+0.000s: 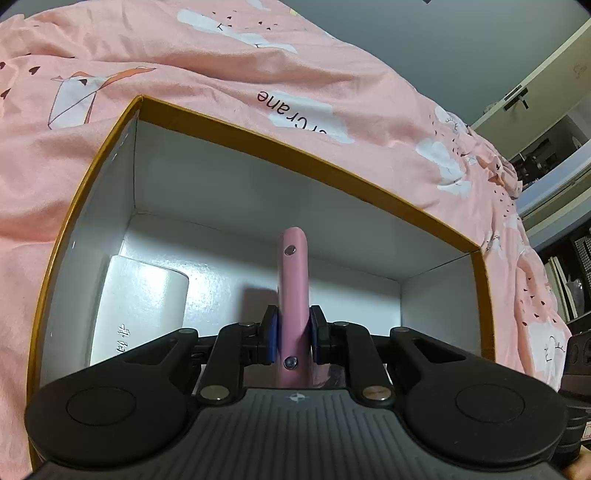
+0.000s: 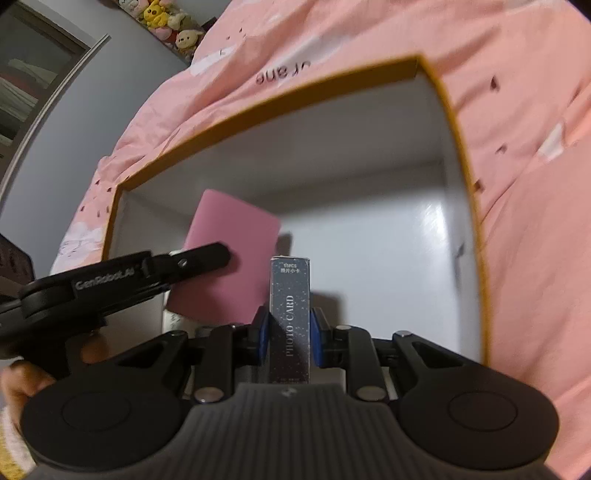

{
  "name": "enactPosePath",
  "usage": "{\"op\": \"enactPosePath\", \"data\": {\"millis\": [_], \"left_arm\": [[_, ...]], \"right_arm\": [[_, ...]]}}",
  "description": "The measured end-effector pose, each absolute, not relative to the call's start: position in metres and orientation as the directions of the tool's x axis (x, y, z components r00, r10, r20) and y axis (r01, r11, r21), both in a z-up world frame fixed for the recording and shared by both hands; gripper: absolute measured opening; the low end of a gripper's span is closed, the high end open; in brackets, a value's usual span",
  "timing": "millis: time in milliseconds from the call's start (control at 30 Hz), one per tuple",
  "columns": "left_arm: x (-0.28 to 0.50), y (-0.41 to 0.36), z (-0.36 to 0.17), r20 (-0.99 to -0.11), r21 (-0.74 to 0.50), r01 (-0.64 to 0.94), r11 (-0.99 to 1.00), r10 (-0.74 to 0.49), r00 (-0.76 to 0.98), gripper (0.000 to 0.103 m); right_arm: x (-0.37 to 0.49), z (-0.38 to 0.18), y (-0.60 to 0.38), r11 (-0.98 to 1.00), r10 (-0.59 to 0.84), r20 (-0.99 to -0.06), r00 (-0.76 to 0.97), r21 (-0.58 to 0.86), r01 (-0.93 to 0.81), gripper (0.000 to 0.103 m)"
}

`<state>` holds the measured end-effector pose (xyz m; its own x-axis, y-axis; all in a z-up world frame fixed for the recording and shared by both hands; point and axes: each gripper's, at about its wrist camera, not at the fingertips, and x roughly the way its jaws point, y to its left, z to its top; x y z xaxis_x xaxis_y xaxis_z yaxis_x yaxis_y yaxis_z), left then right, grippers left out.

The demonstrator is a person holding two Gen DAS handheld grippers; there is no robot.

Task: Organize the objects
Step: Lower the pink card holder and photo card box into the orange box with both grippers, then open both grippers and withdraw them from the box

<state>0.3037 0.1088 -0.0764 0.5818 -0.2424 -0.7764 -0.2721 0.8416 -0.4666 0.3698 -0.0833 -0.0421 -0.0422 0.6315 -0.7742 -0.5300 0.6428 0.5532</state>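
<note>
An open box with a gold rim and white inside lies on a pink bedspread; it also shows in the right wrist view. My left gripper is shut on a flat pink case, held edge-on inside the box. In the right wrist view the pink case shows its broad face, with the left gripper's finger on it. My right gripper is shut on a dark "PHOTO CARD" box, held upright over the box's near side. A white box lies in the box's left part.
The pink crane-print bedspread surrounds the box on all sides. Plush toys sit at the far left by a grey wall. Shelves and a door stand at the right of the left wrist view.
</note>
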Motion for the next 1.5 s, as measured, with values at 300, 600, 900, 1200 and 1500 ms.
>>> {"op": "enactPosePath", "data": {"millis": [300, 600, 900, 1200, 1500], "left_arm": [[0.307, 0.104, -0.071, -0.843, -0.314, -0.26, 0.913, -0.143, 0.518, 0.032], [0.303, 0.09, -0.066, -0.889, -0.09, -0.211, 0.973, 0.017, 0.458, 0.041], [0.28, 0.086, -0.047, -0.864, -0.122, -0.157, 0.98, -0.027, 0.503, 0.041], [0.256, 0.074, -0.036, -0.844, -0.16, -0.123, 0.979, -0.071, 0.532, 0.041], [0.241, 0.077, -0.032, -0.826, -0.194, -0.142, 0.971, -0.084, 0.558, 0.041]], "right_arm": [[0.362, -0.051, -0.078, 0.655, 0.587, -0.807, -0.069, 0.523, -0.546, 0.024], [0.363, -0.053, -0.079, 0.67, 0.575, -0.814, -0.084, 0.527, -0.523, 0.024], [0.359, -0.051, -0.064, 0.674, 0.485, -0.872, -0.065, 0.421, -0.607, 0.03], [0.346, -0.06, -0.05, 0.656, 0.358, -0.934, -0.024, 0.27, -0.705, 0.046], [0.343, -0.066, -0.048, 0.642, 0.373, -0.925, -0.075, 0.315, -0.699, 0.035]]}}
